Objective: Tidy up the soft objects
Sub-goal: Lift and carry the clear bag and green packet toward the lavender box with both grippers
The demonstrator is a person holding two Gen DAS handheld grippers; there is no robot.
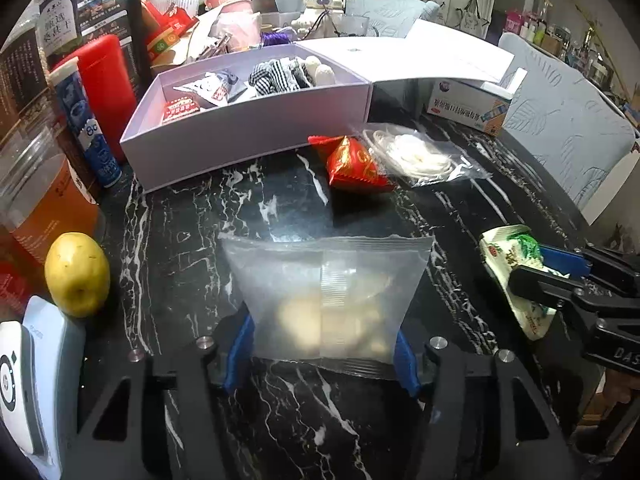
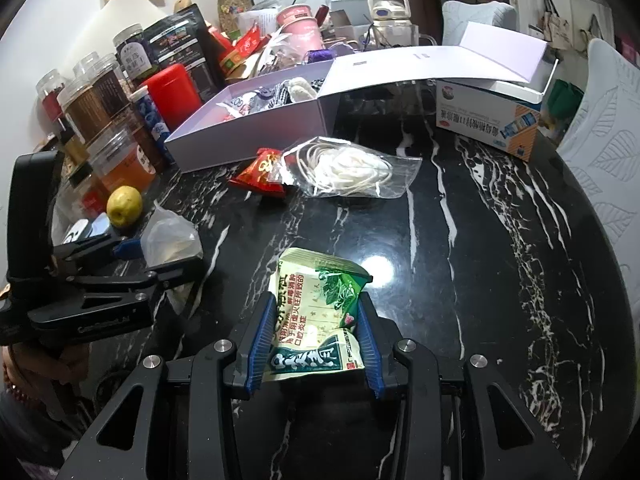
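While each hand-held gripper (image 1: 322,344) (image 2: 314,344) clamps a packet, the box (image 1: 256,128) holds seemingly snacks and cloth.

Both fisheye views sit low and close over the black marble surface (image 1: 288,208), each looking forward along its own tool toward the far open white box (image 1: 248,120). Both share that box, and each sees the other tool at its edge.
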